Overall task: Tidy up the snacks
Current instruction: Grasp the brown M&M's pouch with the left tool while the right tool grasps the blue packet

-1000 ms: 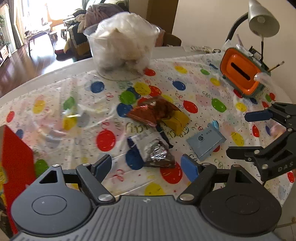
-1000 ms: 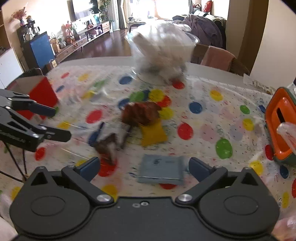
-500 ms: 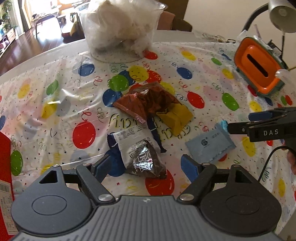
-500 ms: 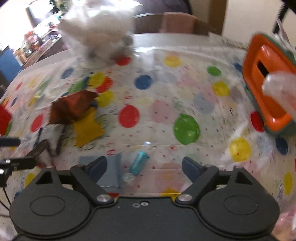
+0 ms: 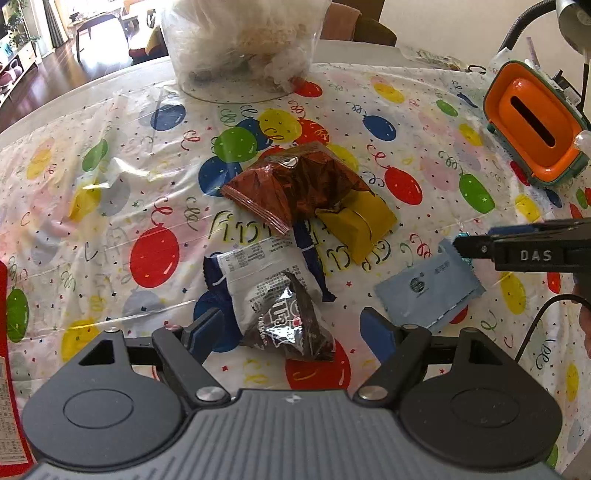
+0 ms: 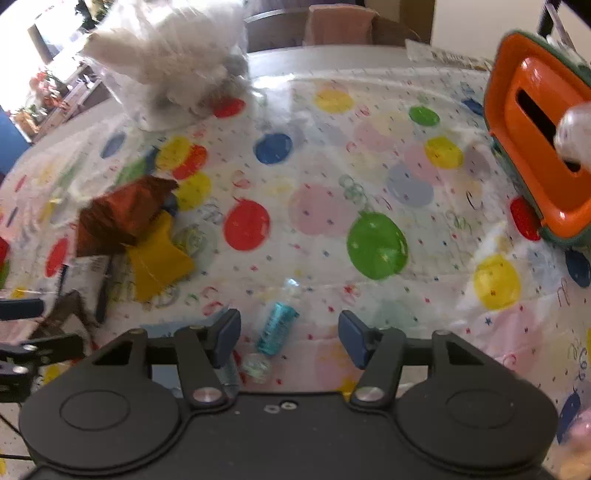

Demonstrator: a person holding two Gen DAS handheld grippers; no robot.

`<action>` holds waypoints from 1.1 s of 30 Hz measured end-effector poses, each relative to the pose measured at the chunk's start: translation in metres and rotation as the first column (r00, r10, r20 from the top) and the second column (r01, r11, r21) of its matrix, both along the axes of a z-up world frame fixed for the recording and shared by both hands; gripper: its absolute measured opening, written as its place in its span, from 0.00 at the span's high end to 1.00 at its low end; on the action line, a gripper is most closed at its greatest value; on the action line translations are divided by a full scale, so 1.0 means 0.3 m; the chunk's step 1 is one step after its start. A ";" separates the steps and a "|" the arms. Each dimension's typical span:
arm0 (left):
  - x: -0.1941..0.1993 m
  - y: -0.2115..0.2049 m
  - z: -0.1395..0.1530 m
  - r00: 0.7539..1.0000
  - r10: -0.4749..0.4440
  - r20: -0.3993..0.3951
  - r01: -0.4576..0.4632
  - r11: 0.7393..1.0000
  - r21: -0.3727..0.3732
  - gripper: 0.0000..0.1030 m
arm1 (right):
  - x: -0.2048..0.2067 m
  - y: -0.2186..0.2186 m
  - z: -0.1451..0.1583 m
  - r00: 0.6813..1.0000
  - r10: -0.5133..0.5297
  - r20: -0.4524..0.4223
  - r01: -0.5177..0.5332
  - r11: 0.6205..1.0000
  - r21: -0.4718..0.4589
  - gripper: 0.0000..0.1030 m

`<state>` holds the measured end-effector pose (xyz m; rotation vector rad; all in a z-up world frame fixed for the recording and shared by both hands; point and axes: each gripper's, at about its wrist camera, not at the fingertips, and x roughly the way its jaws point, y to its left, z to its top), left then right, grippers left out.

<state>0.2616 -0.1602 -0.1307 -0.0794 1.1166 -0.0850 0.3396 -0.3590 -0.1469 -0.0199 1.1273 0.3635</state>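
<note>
My left gripper point(image 5: 291, 332) stands open low over the table, and a silver-and-dark snack packet point(image 5: 280, 306) lies between its blue pads without touching them. Behind the packet lie a brown packet point(image 5: 295, 184) and a yellow packet point(image 5: 354, 221), with a light blue sachet point(image 5: 428, 288) to the right. My right gripper point(image 6: 289, 338) is closing its jaws around a small teal wrapped candy point(image 6: 277, 326), and the pads stand clear of it. In the left wrist view the right gripper point(image 5: 465, 245) shows side-on at the sachet's far corner.
A clear tub of white stuff point(image 5: 240, 44) stands at the back of the balloon-print tablecloth point(image 5: 110, 184). An orange tissue box point(image 5: 532, 122) and a lamp point(image 5: 572, 18) are at the back right. A red box point(image 5: 11, 369) sits at the left edge.
Both grippers have sunk toward the table. The left one has come over the silver-and-dark packet. The right one has swung from the blue sachet to the teal candy and narrowed its jaws.
</note>
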 end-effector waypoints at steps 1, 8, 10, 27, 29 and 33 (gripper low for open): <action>0.001 -0.002 -0.002 1.000 -0.001 -0.001 0.001 1.000 -0.001 0.22 | -0.004 0.005 0.010 1.000 0.027 0.011 -0.027 1.000 0.009 0.43; 0.017 -0.009 -0.024 1.000 0.008 -0.018 -0.008 1.000 0.013 0.33 | -0.062 0.101 0.027 0.956 0.291 0.033 -0.292 0.955 0.059 0.26; 0.020 -0.010 -0.028 1.000 0.007 -0.023 -0.007 1.000 0.018 0.37 | -0.069 0.128 0.013 0.950 0.312 0.031 -0.313 0.949 0.047 0.26; 0.003 0.055 -0.029 0.999 0.021 -0.029 -0.022 1.000 -0.015 0.66 | -0.177 0.244 -0.057 0.926 0.370 0.078 -0.361 0.926 -0.113 0.22; -0.002 0.062 -0.028 0.999 0.024 -0.031 -0.025 1.000 -0.020 0.67 | -0.197 0.247 -0.053 0.923 0.373 0.094 -0.364 0.925 -0.106 0.28; -0.017 0.077 -0.020 0.999 0.026 -0.034 -0.027 0.999 -0.029 0.68 | -0.218 0.243 -0.041 0.929 0.355 0.107 -0.346 0.934 -0.089 0.40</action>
